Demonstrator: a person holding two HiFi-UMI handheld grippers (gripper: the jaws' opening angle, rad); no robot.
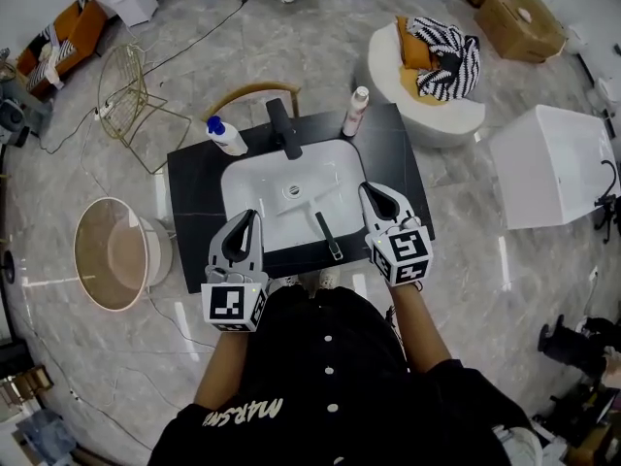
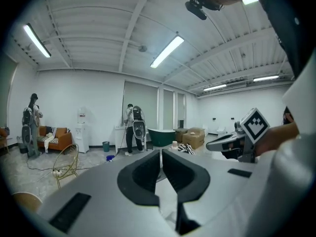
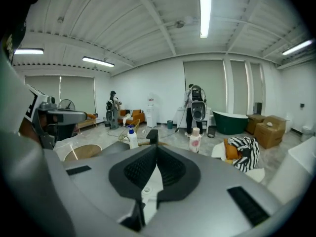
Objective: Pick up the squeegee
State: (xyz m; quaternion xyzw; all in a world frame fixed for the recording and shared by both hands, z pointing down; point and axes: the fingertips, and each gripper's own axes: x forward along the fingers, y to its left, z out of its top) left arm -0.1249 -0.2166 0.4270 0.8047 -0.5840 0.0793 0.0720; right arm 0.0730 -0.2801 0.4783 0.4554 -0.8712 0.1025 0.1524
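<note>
Fingers (image 2: 140, 174) of my left gripper (image 1: 254, 216) and right gripper (image 1: 370, 188) are closed and empty, over the front of the desk (image 1: 194, 197).
The squeegee (image 1: 328, 234) lies slanted across the front rim of the white sink (image 1: 247, 178), between my grippers. The black desk stands on a grey marble floor (image 1: 466, 260). I can't read the labels on the spray bottle (image 1: 226, 136) or the pink bottle (image 1: 355, 111).

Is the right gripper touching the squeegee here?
Apart. In the head view, bare white sink shows between the right gripper and the squeegee; the gripper's jaws are shut on nothing.
</note>
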